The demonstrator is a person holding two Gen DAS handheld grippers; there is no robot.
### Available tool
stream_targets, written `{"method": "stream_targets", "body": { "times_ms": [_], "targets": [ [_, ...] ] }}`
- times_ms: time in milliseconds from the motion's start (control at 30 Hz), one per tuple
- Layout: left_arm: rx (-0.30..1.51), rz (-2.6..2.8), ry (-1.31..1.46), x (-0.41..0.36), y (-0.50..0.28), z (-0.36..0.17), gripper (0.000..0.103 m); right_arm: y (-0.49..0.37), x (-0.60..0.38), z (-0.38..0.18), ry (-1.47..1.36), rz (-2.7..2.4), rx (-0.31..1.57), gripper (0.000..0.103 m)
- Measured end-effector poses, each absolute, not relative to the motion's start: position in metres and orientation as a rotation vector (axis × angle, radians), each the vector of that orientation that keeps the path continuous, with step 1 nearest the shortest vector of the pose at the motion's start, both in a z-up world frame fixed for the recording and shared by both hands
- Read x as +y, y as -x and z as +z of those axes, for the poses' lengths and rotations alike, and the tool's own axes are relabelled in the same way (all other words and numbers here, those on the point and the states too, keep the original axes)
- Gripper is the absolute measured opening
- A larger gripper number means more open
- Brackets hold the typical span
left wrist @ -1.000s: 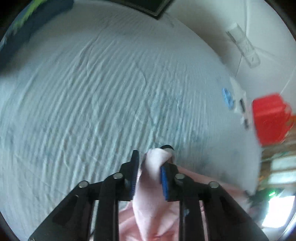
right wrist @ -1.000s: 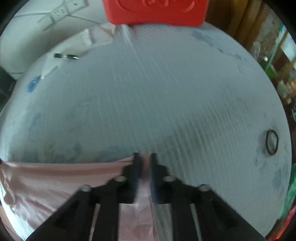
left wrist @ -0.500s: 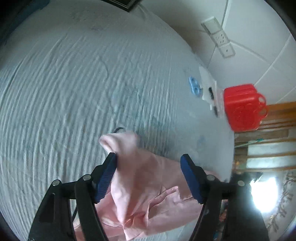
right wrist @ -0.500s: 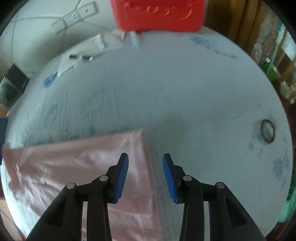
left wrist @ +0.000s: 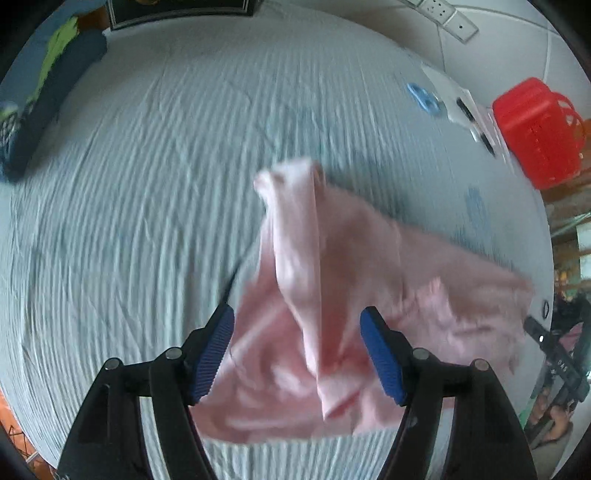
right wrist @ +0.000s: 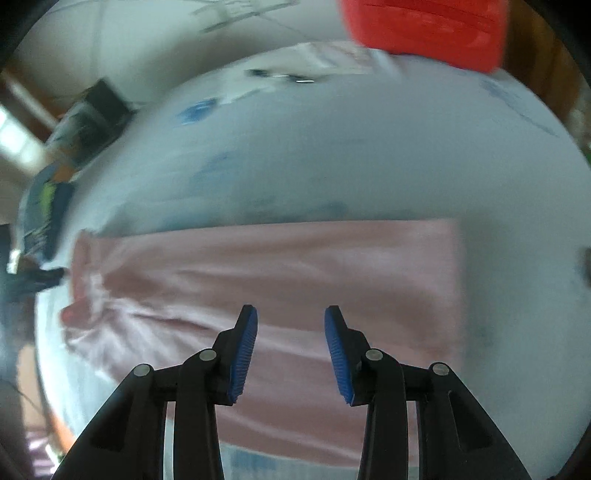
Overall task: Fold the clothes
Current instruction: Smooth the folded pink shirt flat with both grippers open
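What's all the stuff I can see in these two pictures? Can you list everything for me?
Pink garment: one, pale pink, lying rumpled on the sheet in front of both grippers.
Bed sheet: one, light blue-grey, wrinkled, under everything.
Basket: one, red plastic, at the sheet's far right edge by the wall.
Blue ring-shaped item: one, blue, on the sheet near the papers; too small to identify.
Papers: white, beside the basket, count unclear.
Dark clothing: navy with green, far left corner.
Wall socket: white, on the wall.
Left gripper: black with blue pads, open.
Right gripper: same, open.
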State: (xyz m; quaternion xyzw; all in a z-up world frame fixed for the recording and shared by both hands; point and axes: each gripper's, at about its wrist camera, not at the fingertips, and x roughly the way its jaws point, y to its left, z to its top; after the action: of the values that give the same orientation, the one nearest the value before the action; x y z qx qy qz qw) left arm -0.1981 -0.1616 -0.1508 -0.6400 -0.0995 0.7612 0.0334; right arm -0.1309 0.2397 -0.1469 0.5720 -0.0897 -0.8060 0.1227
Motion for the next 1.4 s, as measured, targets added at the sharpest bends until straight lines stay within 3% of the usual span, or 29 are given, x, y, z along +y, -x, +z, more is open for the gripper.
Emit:
{"method": "stream_targets", "body": {
  "times_ms": [133, 200, 333, 500, 533, 567, 800, 867, 1000, 1267, 1400],
  "targets": [
    [-0.164, 2.365, 2.002, -0.155, 0.183, -0.164, 0.07, 0.136, 0.172, -0.145, -1.599, -2.247, -0.204, 0.03],
    [-0.093, 2.372, 2.014, -0.153, 0.18, -0.172, 0.062, 0.141, 0.142, -0.147, -1.595, -2.221, -0.17, 0.03],
    [-0.026, 2.359, 2.01, -0.151, 0.178, -0.181, 0.062, 0.154, 0.074, -0.155, -1.563, -2.17, -0.106, 0.04],
    [-0.003, 2.363, 1.985, -0.152, 0.179, -0.182, 0.062, 0.163, 0.021, -0.176, -1.571, -2.138, 0.016, 0.041],
    [0.003, 2.363, 1.981, -0.151, 0.179, -0.182, 0.062, 0.162, 0.015, -0.181, -1.583, -2.124, 0.053, 0.032],
    [0.009, 2.362, 1.976, -0.151, 0.18, -0.182, 0.062, 0.162, 0.009, -0.187, -1.595, -2.11, 0.09, 0.003],
    [0.006, 2.386, 1.964, -0.16, 0.177, -0.169, 0.062, 0.088, 0.046, -0.155, -1.446, -2.065, 0.162, 0.009],
    [-0.037, 2.41, 1.905, -0.165, 0.168, -0.148, 0.062, 0.071, 0.064, -0.16, -1.523, -2.016, 0.163, 0.025],
    [-0.112, 2.384, 1.773, -0.154, 0.154, -0.119, 0.07, 0.058, 0.111, -0.164, -1.613, -2.098, 0.046, 0.026],
    [0.181, 2.202, 1.836, -0.097, 0.14, -0.164, 0.07, 0.047, 0.198, -0.162, -1.718, -2.334, -0.347, 0.027],
    [0.242, 2.179, 1.873, -0.092, 0.139, -0.184, 0.075, 0.035, 0.235, -0.177, -1.818, -2.371, -0.478, 0.027]
  ]
}}
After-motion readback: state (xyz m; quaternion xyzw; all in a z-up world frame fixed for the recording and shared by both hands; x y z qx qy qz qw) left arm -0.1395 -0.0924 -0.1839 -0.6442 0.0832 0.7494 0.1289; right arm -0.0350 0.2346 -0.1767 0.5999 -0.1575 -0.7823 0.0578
